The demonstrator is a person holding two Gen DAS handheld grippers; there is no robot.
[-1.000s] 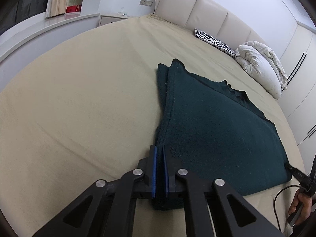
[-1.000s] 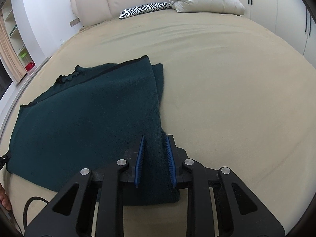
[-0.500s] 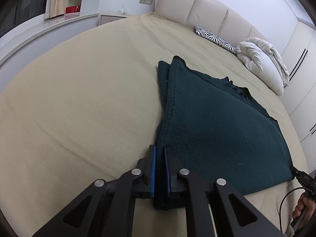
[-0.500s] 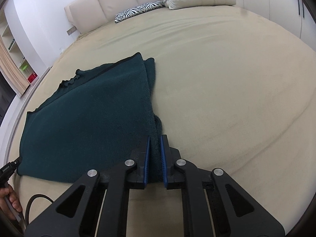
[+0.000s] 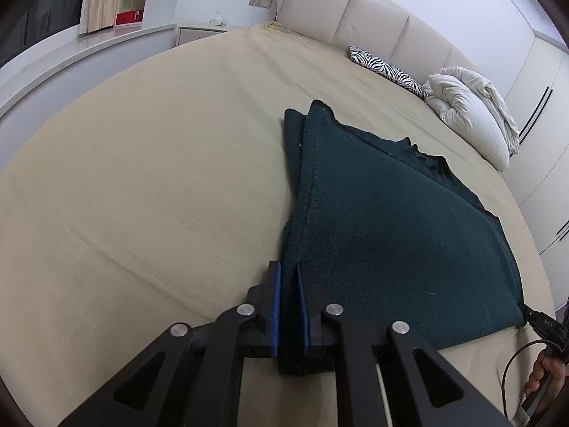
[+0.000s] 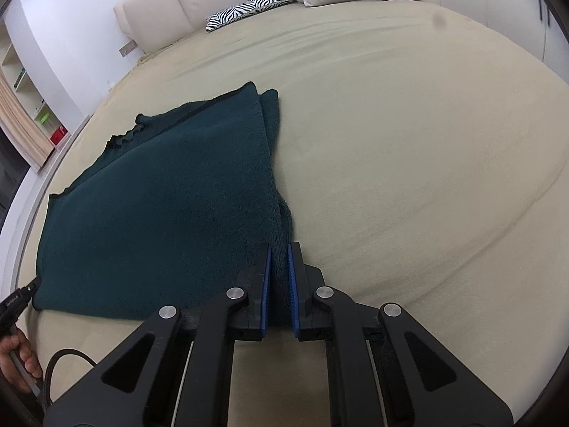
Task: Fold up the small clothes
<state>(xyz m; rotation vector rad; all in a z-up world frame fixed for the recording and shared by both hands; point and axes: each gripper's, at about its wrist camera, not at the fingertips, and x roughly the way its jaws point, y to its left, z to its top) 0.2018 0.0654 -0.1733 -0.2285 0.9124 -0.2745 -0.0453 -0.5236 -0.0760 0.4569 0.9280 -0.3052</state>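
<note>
Garment [image 5: 384,220] of dark green knit lay flat on the beige bed cover [image 5: 142,185], filling the centre and lower right of the left wrist view and the centre left of the right wrist view. We saw its side portions already turned in along both long edges, giving a narrow doubled strip at each side, so we judged the lengthwise folds done and the crosswise fold of hem toward neckline not yet made. We held the left gripper [image 5: 288,306] at the near corner in the lower centre of its frame, jaws narrow and pressed on the doubled edge of the knit. We held the right gripper [image 6: 280,284] at the other near corner, jaws likewise narrow and clamped on the fabric. Each view also showed, at its lower outer edge, the opposite hand [image 6: 17,359] on its handle with a black cable [image 6: 60,359] trailing beside it. Toward the top of the frames lay a zebra-print cushion [image 5: 386,67], a white bundled duvet [image 5: 469,114] and the padded headboard [image 5: 355,14], all well apart from the garment. We found nothing lying on the cover between the hem and the neckline that would obstruct the fold.
</note>
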